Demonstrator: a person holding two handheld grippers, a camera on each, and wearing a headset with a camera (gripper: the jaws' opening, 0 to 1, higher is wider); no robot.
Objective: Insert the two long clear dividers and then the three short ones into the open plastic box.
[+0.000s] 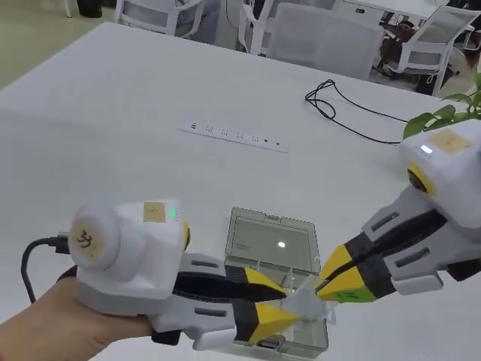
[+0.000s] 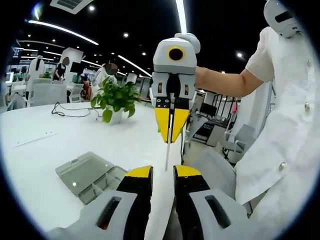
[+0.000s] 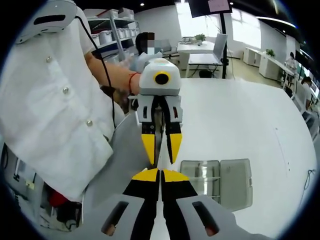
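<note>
Bright, even overhead light on my white tabletop (image 1: 135, 98); shadows soft. 1 glare spot on the clear hinged box lid (image 1: 272, 242). The long ceiling strip lights (image 2: 181, 15) flare; my 2 gripper views bow at edges.

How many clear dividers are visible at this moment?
1 for sure: the clear divider, gripped by the shut right gripper above the open box, beside the open left gripper. More may already stand inside the box; I cannot tell.
</note>
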